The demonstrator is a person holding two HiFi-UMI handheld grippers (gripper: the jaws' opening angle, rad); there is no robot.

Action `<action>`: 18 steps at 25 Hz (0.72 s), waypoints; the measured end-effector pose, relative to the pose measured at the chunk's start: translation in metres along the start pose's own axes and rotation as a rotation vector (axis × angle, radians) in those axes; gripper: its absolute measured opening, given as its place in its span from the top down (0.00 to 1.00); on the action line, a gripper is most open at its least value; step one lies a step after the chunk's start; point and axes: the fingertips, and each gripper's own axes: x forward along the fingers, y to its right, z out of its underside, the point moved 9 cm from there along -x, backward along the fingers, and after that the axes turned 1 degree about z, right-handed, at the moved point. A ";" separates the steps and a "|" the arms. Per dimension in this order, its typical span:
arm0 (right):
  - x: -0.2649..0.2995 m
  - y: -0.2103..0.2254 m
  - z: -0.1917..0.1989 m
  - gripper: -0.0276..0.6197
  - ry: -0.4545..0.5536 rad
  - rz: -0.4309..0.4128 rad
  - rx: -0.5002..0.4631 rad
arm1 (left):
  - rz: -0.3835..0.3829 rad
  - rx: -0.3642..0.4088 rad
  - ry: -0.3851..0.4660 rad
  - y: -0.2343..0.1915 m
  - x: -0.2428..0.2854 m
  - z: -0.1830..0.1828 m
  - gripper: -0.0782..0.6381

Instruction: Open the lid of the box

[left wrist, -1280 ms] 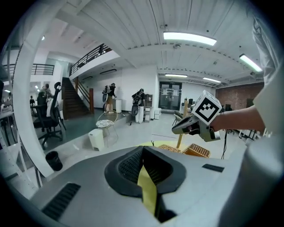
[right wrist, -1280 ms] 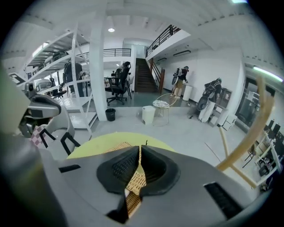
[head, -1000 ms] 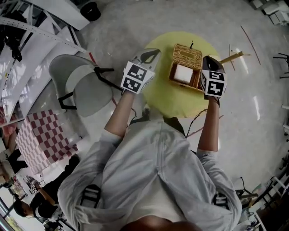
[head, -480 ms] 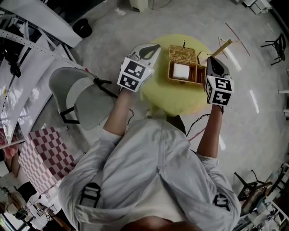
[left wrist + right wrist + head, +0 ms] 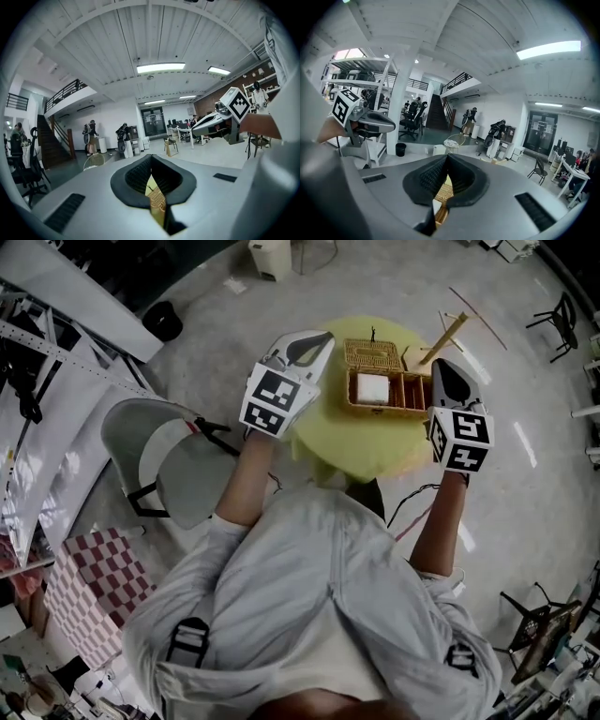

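A wicker box (image 5: 412, 396) stands on a round yellow table (image 5: 361, 451), and its lid (image 5: 372, 354) is swung up and back. A white block (image 5: 374, 388) fills the box's left compartment. My left gripper (image 5: 322, 337) is shut and empty, hovering left of the box. Right of the box, my right gripper (image 5: 443, 365) is also shut and empty. In the left gripper view the left gripper (image 5: 151, 161) has its pads meeting, with wicker showing below them. The right gripper view shows the right gripper (image 5: 446, 159) closed over wicker too.
A grey chair (image 5: 178, 460) stands left of the table, with a red checkered cloth (image 5: 89, 587) further left. A wooden stick (image 5: 441, 334) leans by the table's far right. A white bin (image 5: 270, 257) sits beyond it, and cables (image 5: 408, 502) run under the table.
My right gripper has drawn back from the box's right end to the right. The left gripper stays left of the box. The lid remains open throughout.
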 end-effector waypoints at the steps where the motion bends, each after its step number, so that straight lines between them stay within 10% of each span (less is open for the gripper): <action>1: -0.004 -0.002 -0.002 0.92 0.006 0.000 -0.004 | -0.001 0.001 0.007 0.000 -0.002 -0.002 0.85; 18: -0.005 -0.008 -0.006 0.92 0.015 -0.013 -0.021 | 0.005 0.004 0.014 0.001 -0.004 -0.003 0.85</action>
